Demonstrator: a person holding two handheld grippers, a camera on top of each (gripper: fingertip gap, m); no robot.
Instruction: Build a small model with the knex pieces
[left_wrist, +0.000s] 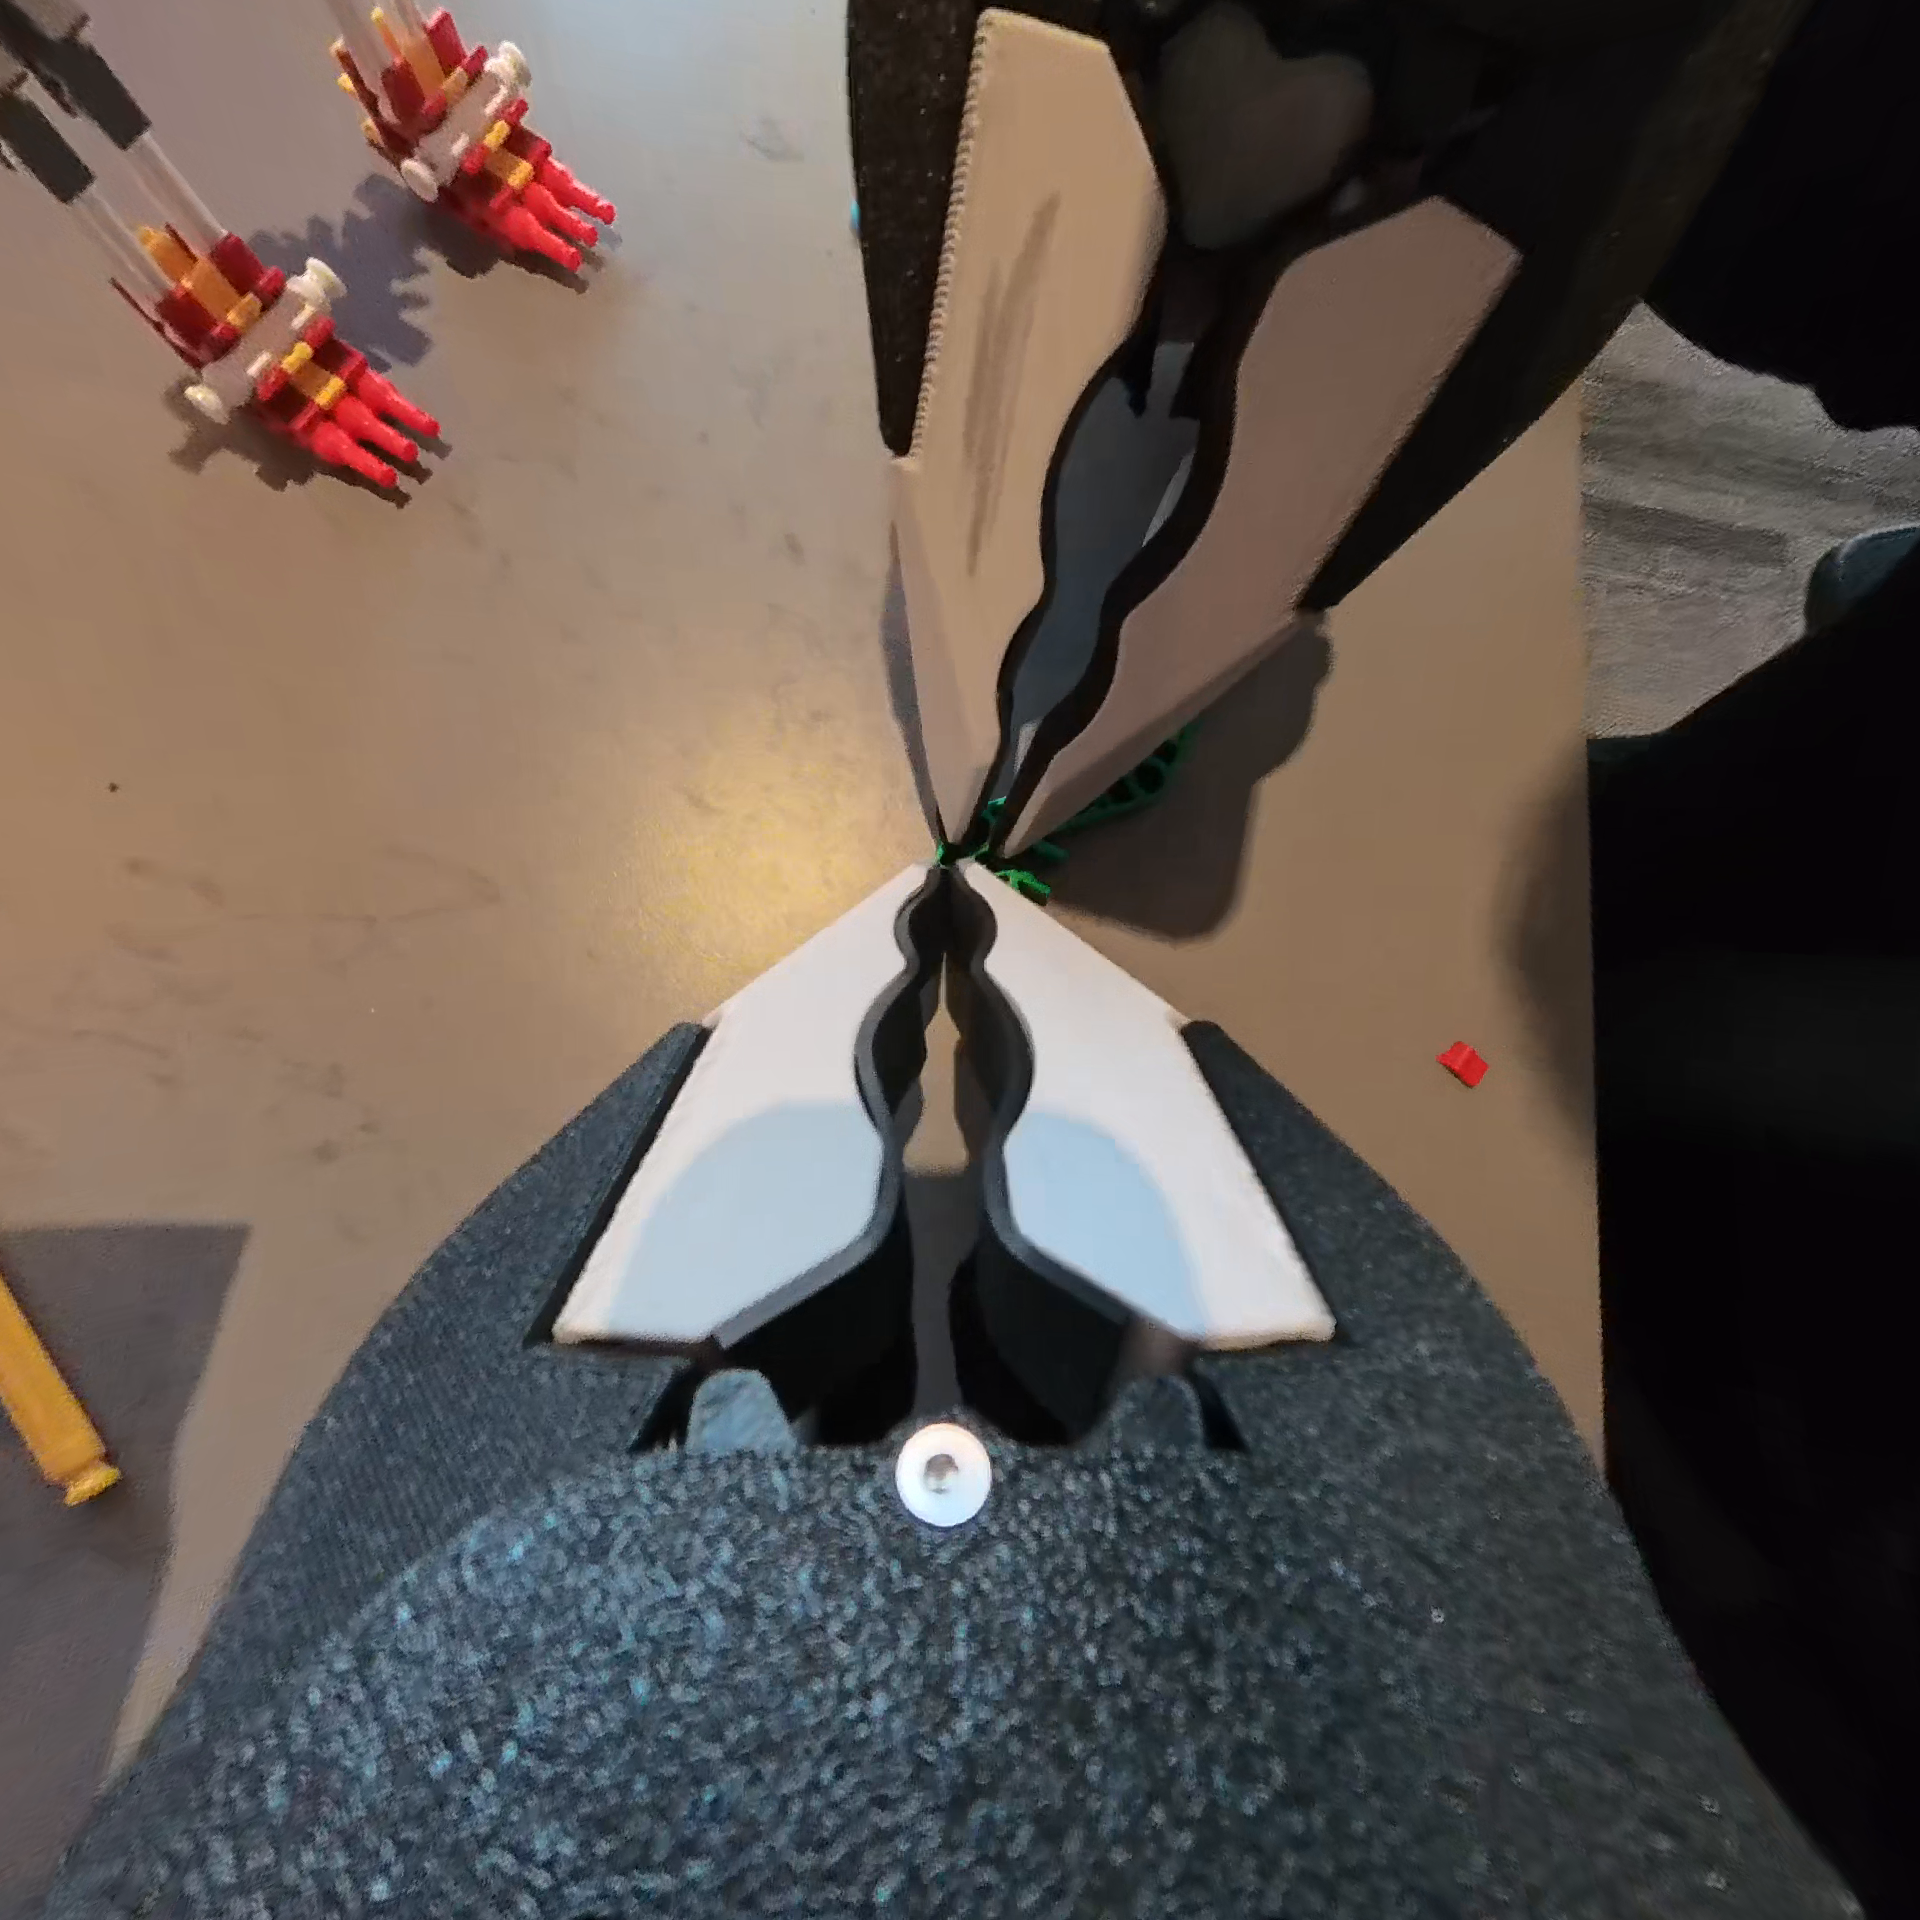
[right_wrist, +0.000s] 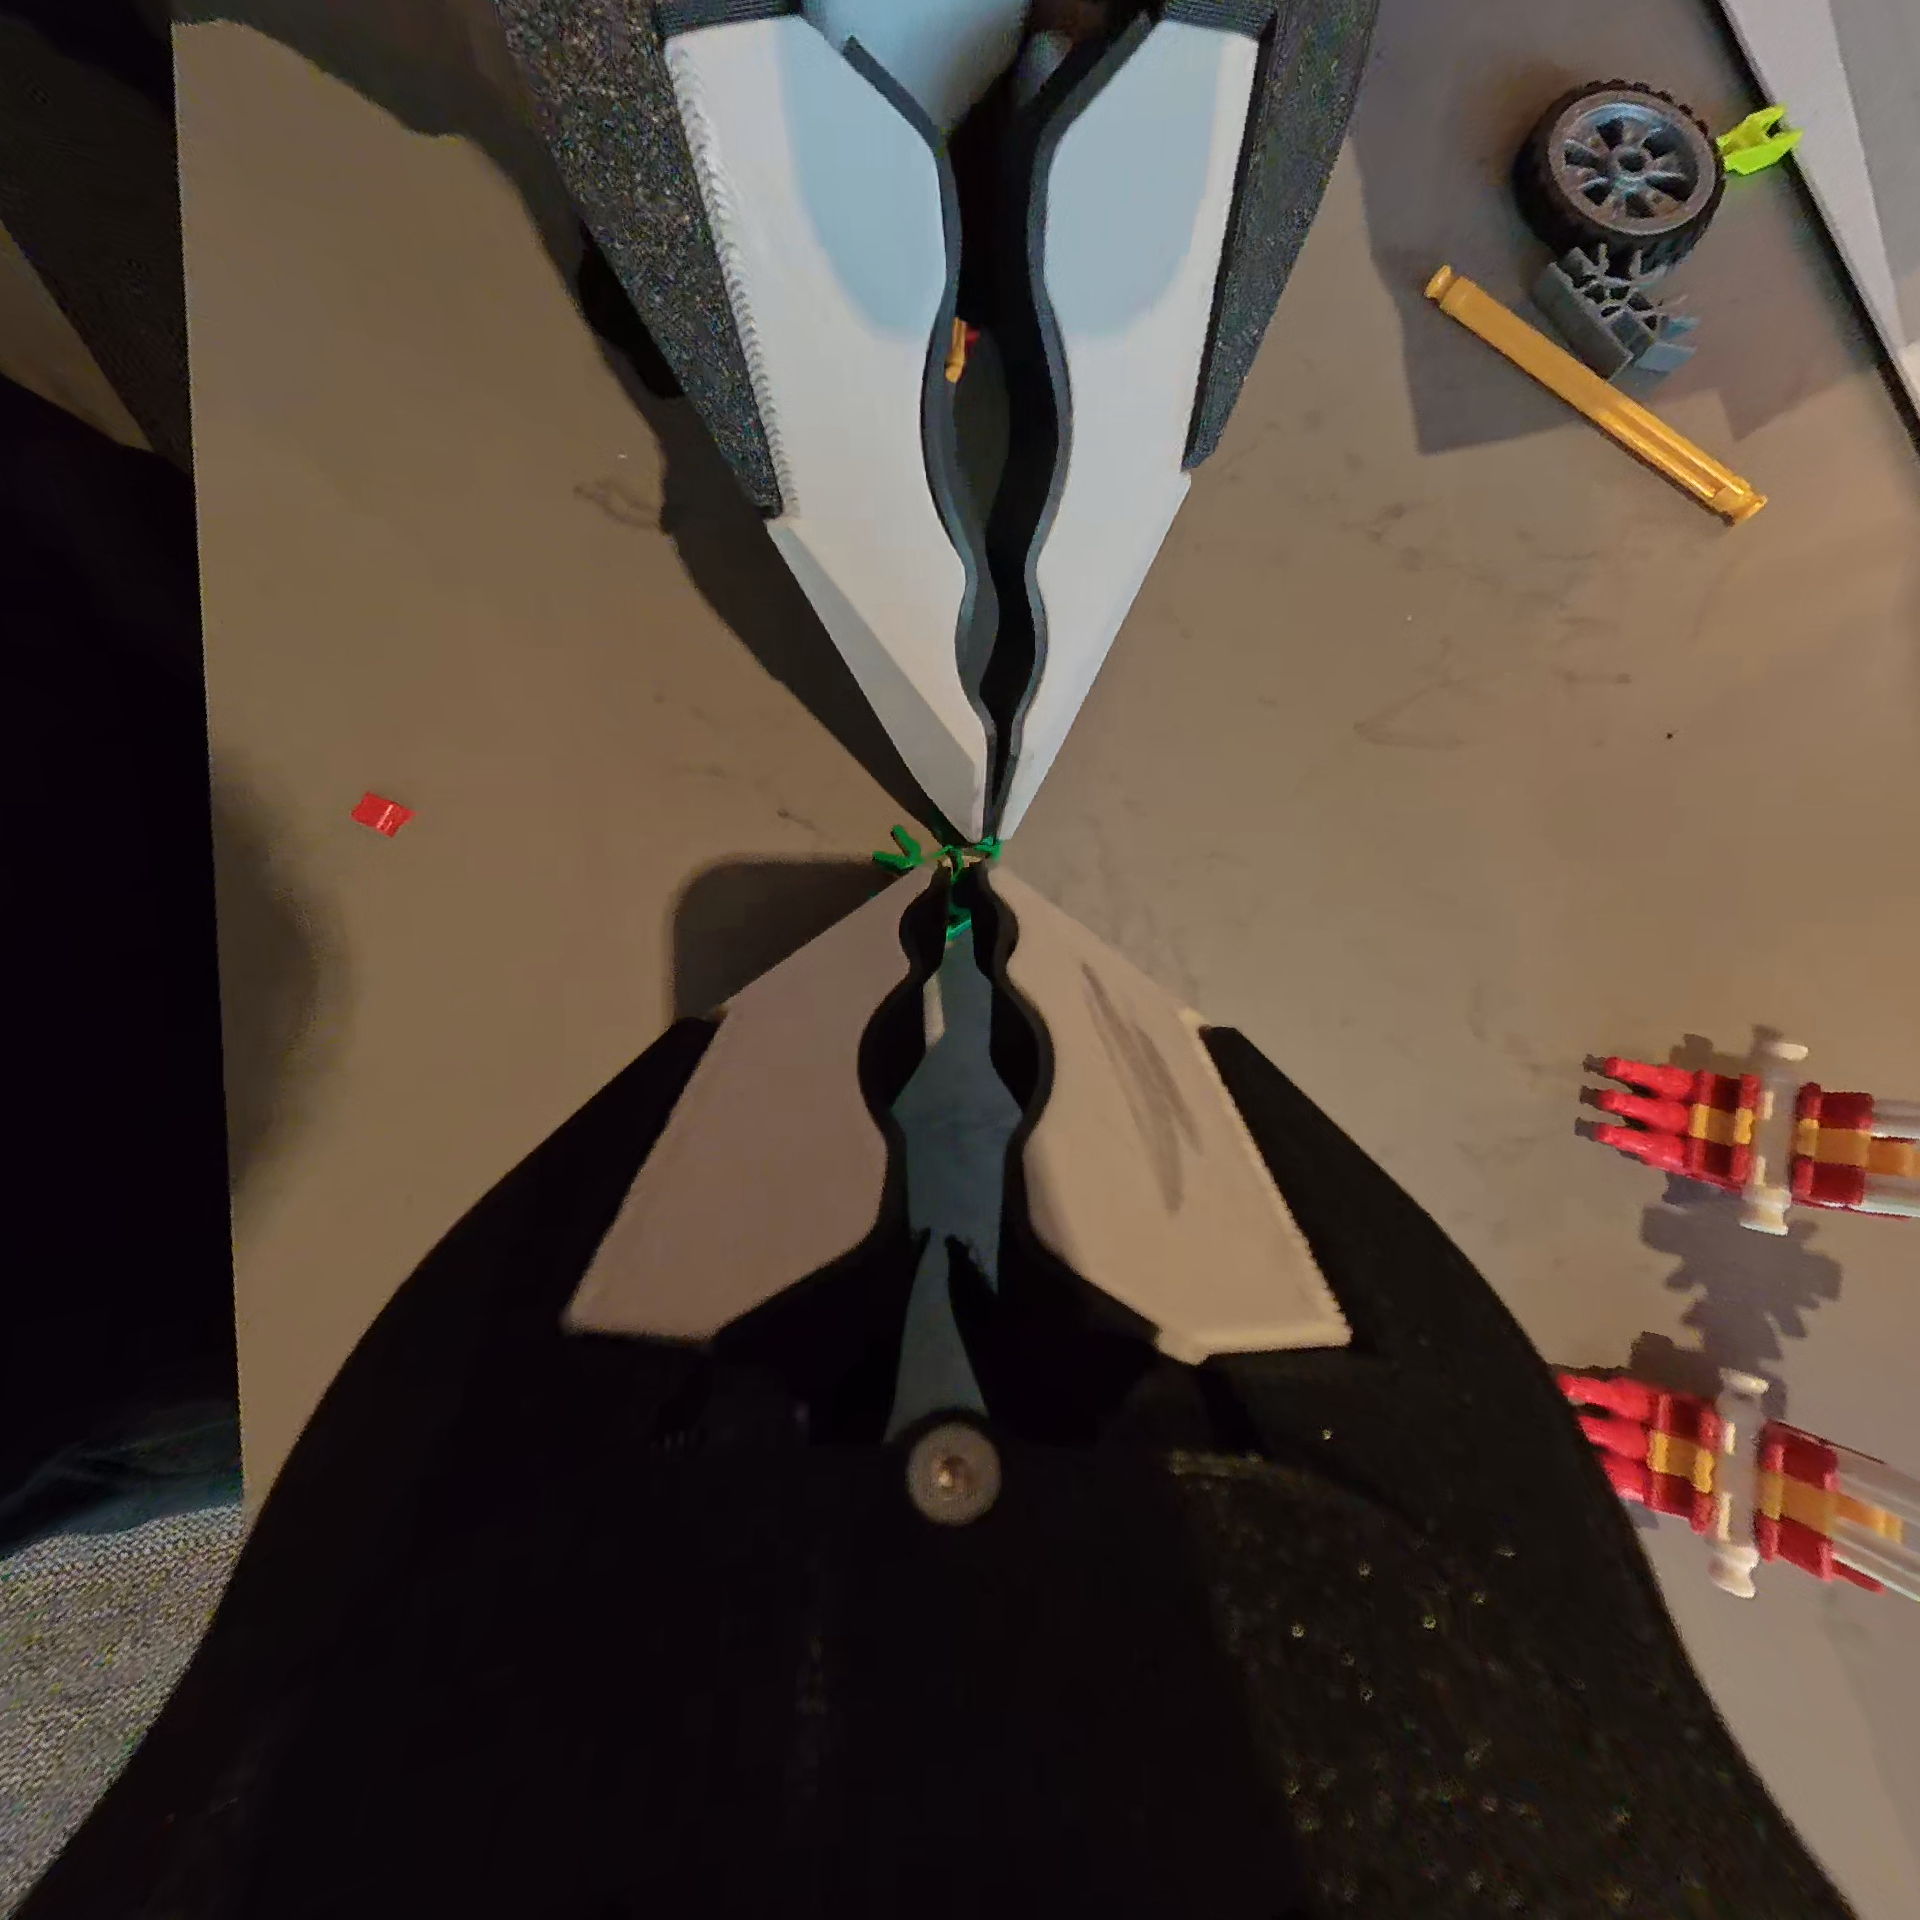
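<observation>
My two grippers meet tip to tip above a tan table (left_wrist: 520, 779). A small green plastic connector (left_wrist: 1029, 881) sits between the tips, mostly hidden by the fingers. My left gripper (left_wrist: 943, 875) is shut, its tips pinching one end of the green connector. My right gripper (right_wrist: 948, 885) is shut on the same green connector (right_wrist: 902, 854) from the opposite side. In the left wrist view the right gripper (left_wrist: 977, 831) comes down from above. In the right wrist view the left gripper (right_wrist: 987, 821) comes down from above.
Two red, orange and white rod assemblies (left_wrist: 301, 343) (right_wrist: 1745, 1143) lie to one side. A toy wheel (right_wrist: 1621, 171), a grey connector (right_wrist: 1610, 312), a lime piece (right_wrist: 1756, 140) and a yellow rod (right_wrist: 1590, 390) lie farther off. A small red piece (right_wrist: 381, 812) lies near the table edge. Both grippers' tips are close together, under 4 cm apart. Both grippers' tips are roughly 11 cm from the small red piece (right_wrist: 381, 812). Look for it in the left wrist view (left_wrist: 1458, 1060) too.
</observation>
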